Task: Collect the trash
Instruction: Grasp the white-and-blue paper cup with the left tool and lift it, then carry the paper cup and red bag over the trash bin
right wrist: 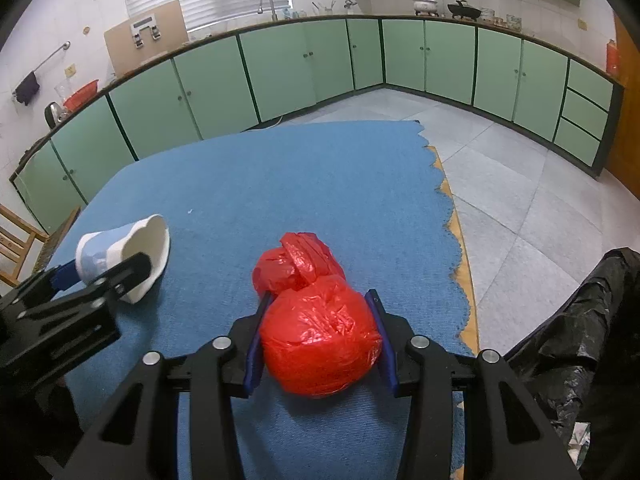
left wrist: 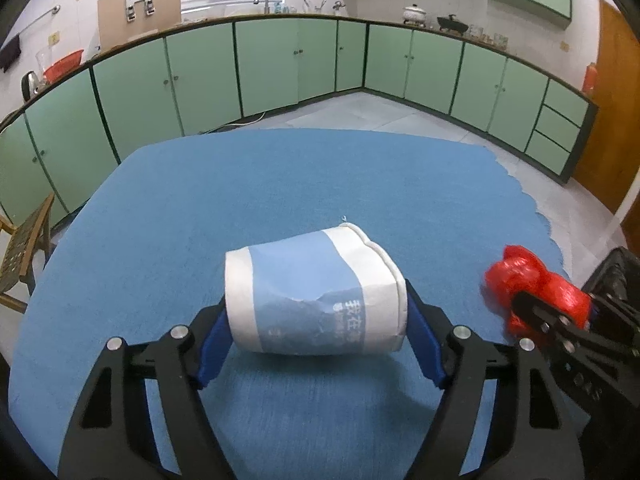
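Note:
My left gripper [left wrist: 316, 312] is shut on a dented blue-and-white paper cup [left wrist: 316, 292], held on its side just above the blue tablecloth [left wrist: 280, 184]. The cup also shows at the left of the right wrist view [right wrist: 120, 248]. My right gripper [right wrist: 320, 308] is shut on a crumpled red plastic bag [right wrist: 316, 332] over the cloth near its right edge. The red bag and right gripper show at the right of the left wrist view [left wrist: 532, 288].
A bin lined with a black trash bag [right wrist: 580, 320] stands just off the table's right side, also seen in the left wrist view [left wrist: 616, 276]. A wooden chair [left wrist: 24, 256] stands at the left. Green kitchen cabinets [left wrist: 280, 64] run along the far walls.

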Action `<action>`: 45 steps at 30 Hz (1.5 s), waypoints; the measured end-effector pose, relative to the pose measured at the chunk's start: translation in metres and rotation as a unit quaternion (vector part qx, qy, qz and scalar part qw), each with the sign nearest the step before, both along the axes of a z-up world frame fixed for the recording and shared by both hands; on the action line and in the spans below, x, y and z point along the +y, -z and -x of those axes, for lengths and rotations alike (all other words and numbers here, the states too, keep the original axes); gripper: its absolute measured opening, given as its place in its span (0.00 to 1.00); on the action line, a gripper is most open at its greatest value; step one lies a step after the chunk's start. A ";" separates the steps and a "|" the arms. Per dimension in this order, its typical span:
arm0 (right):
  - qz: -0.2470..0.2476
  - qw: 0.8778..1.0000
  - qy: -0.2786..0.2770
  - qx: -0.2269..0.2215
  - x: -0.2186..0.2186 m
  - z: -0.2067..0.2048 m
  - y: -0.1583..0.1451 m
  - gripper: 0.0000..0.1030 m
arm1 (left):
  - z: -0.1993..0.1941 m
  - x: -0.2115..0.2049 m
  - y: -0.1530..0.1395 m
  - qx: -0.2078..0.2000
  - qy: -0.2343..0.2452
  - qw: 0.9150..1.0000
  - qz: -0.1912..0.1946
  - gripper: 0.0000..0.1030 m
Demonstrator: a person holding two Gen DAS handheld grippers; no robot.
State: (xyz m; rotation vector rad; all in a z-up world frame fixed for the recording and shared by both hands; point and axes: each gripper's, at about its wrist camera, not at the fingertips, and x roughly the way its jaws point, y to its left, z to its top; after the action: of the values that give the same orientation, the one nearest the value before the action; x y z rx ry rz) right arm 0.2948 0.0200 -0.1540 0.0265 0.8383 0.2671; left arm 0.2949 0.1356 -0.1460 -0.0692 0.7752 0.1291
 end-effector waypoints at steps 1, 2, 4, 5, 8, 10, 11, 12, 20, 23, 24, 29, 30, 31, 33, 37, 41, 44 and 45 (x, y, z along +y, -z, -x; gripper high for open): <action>0.001 1.000 0.000 0.000 0.000 0.000 0.000 0.43 | 0.003 -0.001 0.000 -0.001 0.002 1.000 -0.001 0.71; 0.000 1.000 0.000 -0.001 0.001 0.000 0.000 0.43 | 0.007 0.000 -0.001 -0.003 0.005 1.000 0.000 0.71; -0.003 1.000 0.001 -0.002 0.000 0.002 -0.001 0.43 | 0.014 0.000 -0.003 -0.003 0.007 1.000 0.003 0.71; -0.005 1.000 0.001 -0.002 -0.001 0.004 -0.002 0.43 | 0.017 0.000 -0.003 -0.004 0.009 1.000 0.005 0.71; -0.010 1.000 0.000 -0.002 -0.004 0.009 -0.002 0.43 | 0.029 -0.001 -0.006 -0.007 0.013 1.000 0.007 0.71; -0.011 1.000 -0.003 -0.001 -0.004 0.014 -0.003 0.43 | 0.035 -0.002 -0.009 -0.010 0.018 1.000 0.005 0.71; -0.011 1.000 -0.004 -0.001 -0.004 0.016 -0.004 0.43 | 0.038 -0.003 -0.010 -0.011 0.020 1.000 0.006 0.71; -0.010 1.000 -0.006 -0.002 -0.004 0.019 -0.005 0.43 | 0.042 -0.004 -0.011 -0.013 0.022 1.000 0.008 0.71; -0.013 1.000 -0.012 -0.009 -0.007 0.043 -0.018 0.43 | 0.066 -0.014 -0.022 -0.029 0.038 0.999 0.008 0.70; -0.017 1.000 -0.011 -0.013 -0.010 0.053 -0.026 0.43 | 0.073 -0.017 -0.027 -0.034 0.045 0.998 0.008 0.70; -0.019 1.000 -0.012 -0.014 -0.012 0.056 -0.029 0.43 | 0.076 -0.019 -0.029 -0.036 0.047 0.998 0.009 0.70; -0.018 0.999 -0.013 -0.026 -0.016 0.074 -0.044 0.43 | 0.092 -0.023 -0.039 -0.050 0.053 0.997 0.010 0.70; -0.019 0.999 -0.014 -0.028 -0.019 0.073 -0.047 0.43 | 0.095 -0.023 -0.041 -0.052 0.054 0.997 0.011 0.70; -0.021 0.999 -0.014 -0.030 -0.021 0.076 -0.051 0.43 | 0.098 -0.024 -0.044 -0.056 0.056 0.997 0.011 0.70; -0.023 0.999 -0.015 -0.036 -0.025 0.084 -0.057 0.43 | 0.105 -0.026 -0.048 -0.061 0.058 0.996 0.009 0.70; -0.023 0.998 -0.020 -0.049 -0.030 0.099 -0.068 0.43 | 0.118 -0.030 -0.055 -0.068 0.062 0.996 0.012 0.71; -0.027 0.998 -0.021 -0.055 -0.038 0.113 -0.076 0.43 | 0.130 -0.036 -0.062 -0.075 0.068 0.995 0.013 0.71; -0.031 0.998 -0.016 -0.059 -0.048 0.123 -0.081 0.43 | 0.138 -0.044 -0.066 -0.080 0.075 0.994 0.012 0.71; -0.032 0.998 -0.015 -0.061 -0.052 0.126 -0.083 0.43 | 0.140 -0.046 -0.068 -0.083 0.077 0.994 0.013 0.71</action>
State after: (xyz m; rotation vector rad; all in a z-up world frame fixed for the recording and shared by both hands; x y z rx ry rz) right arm 0.1689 -0.0324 -0.0714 0.0571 0.7094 0.3215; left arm 0.1549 0.0891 -0.0779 -0.0429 0.6143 -0.0331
